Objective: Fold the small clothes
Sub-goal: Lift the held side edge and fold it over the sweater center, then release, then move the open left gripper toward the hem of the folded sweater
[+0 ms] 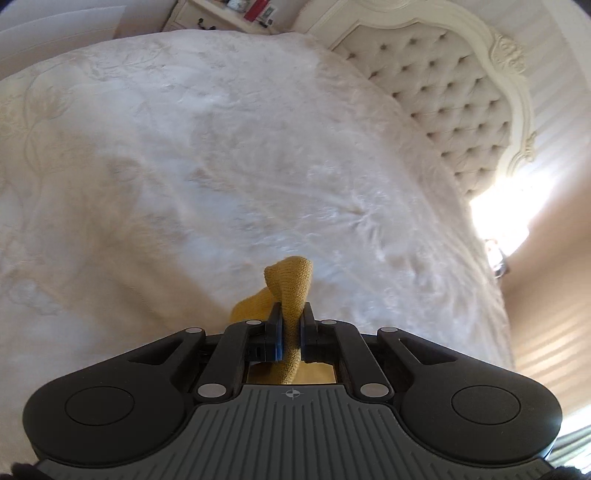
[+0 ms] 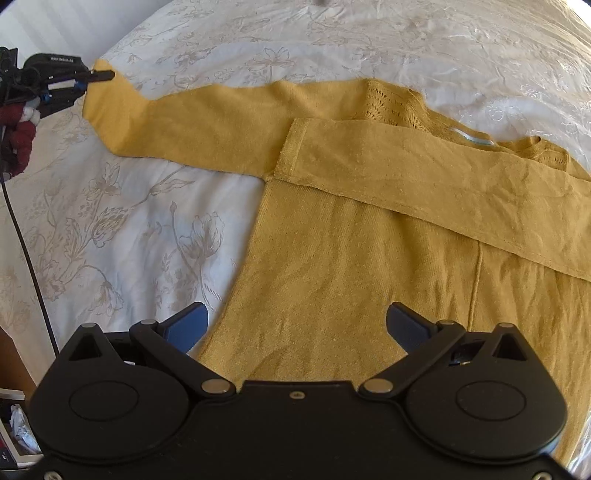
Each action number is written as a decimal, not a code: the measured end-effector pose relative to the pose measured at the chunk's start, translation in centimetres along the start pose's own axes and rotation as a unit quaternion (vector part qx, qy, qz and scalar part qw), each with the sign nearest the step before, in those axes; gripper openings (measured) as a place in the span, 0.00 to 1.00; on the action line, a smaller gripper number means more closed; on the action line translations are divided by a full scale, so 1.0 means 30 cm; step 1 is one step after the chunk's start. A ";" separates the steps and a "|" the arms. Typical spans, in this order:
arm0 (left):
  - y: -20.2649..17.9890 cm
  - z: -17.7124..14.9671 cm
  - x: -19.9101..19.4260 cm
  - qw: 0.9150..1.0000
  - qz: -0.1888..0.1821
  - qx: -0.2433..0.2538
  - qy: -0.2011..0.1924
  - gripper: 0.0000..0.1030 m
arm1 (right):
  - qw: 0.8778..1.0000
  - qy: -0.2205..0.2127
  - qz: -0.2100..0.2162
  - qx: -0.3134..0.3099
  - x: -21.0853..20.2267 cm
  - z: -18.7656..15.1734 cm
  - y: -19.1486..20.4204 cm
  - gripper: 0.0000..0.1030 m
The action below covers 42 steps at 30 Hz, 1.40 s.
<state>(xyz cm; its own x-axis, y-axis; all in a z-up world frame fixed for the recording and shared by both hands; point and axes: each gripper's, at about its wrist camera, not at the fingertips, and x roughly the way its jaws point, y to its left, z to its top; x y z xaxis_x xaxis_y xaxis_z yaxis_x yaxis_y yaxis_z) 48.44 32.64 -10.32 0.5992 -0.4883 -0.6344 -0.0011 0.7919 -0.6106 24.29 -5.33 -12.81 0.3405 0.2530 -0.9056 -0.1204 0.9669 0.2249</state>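
Note:
A mustard yellow knit sweater lies flat on the white floral bedspread. One sleeve is folded across the body. The other sleeve stretches out to the left. My left gripper is shut on that sleeve's cuff, lifting it slightly; in the left wrist view the cuff sticks up between the closed fingers of the left gripper. My right gripper is open and empty, hovering over the sweater's lower body.
A tufted cream headboard stands at the right of the bed. A nightstand with small items is at the far side. A black cable hangs at the left bed edge. Bright window light glares beside the headboard.

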 end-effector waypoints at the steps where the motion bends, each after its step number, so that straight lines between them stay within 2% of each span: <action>1: -0.045 -0.005 -0.009 1.000 -0.016 -0.002 -0.005 0.08 | 1.000 -0.003 0.004 0.001 -0.007 -0.011 -0.009 0.99; 6: -0.287 -0.050 -0.008 0.996 -0.082 -0.013 -0.025 0.08 | 1.000 -0.017 0.023 0.000 -0.044 -0.073 -0.071 0.99; 11: -0.552 -0.161 0.042 0.992 -0.123 -0.001 -0.034 0.08 | 0.999 -0.035 0.036 0.009 -0.099 -0.135 -0.206 0.99; 18: -0.895 -0.418 0.249 0.989 -0.144 0.034 0.007 0.08 | 0.996 -0.057 0.039 0.048 -0.191 -0.236 -0.448 0.99; 21: -1.000 -0.538 0.364 0.988 -0.143 0.052 0.032 0.08 | 0.996 -0.064 0.037 0.059 -0.224 -0.274 -0.531 0.99; 23: -1.057 -0.613 0.446 0.988 -0.134 0.060 0.051 0.08 | 0.995 -0.070 0.034 0.065 -0.248 -0.295 -0.573 0.99; 25: -1.106 -0.687 0.522 0.987 -0.120 0.075 0.073 0.13 | 0.994 -0.076 0.032 0.073 -0.267 -0.312 -0.612 0.99; 26: -1.124 -0.723 0.549 0.987 -0.109 0.085 0.082 0.19 | 0.993 -0.078 0.031 0.078 -0.276 -0.318 -0.627 0.99; 27: -1.137 -0.752 0.572 0.987 -0.101 0.092 0.090 0.34 | 0.993 -0.081 0.030 0.084 -0.286 -0.325 -0.643 0.99; 28: -1.153 -0.784 0.593 0.986 -0.093 0.099 0.098 0.42 | 0.992 -0.084 0.030 0.089 -0.294 -0.329 -0.655 0.99; 32: -1.181 -0.873 0.581 0.981 -0.072 0.144 0.108 0.45 | 0.990 -0.085 0.035 0.107 -0.306 -0.346 -0.693 0.99; 35: -1.161 -0.917 0.531 0.974 -0.041 0.191 0.112 0.50 | 0.989 -0.083 0.034 0.113 -0.299 -0.345 -0.705 0.99; 38: -1.085 -0.941 0.478 0.968 0.007 0.223 0.115 0.50 | 0.988 -0.084 0.035 0.121 -0.288 -0.338 -0.716 0.99; 42: -0.937 -0.919 0.416 0.958 0.093 0.245 0.117 0.50 | 0.987 -0.086 0.032 0.130 -0.267 -0.303 -0.724 0.99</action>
<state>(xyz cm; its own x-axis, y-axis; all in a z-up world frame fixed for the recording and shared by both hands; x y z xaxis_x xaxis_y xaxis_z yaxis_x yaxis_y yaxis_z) 33.86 -5.82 -14.14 0.4289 -0.3459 -0.8345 0.3209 0.9219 -0.2172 15.71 -28.64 -13.70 0.4959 0.2933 -0.8174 0.0893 0.9190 0.3839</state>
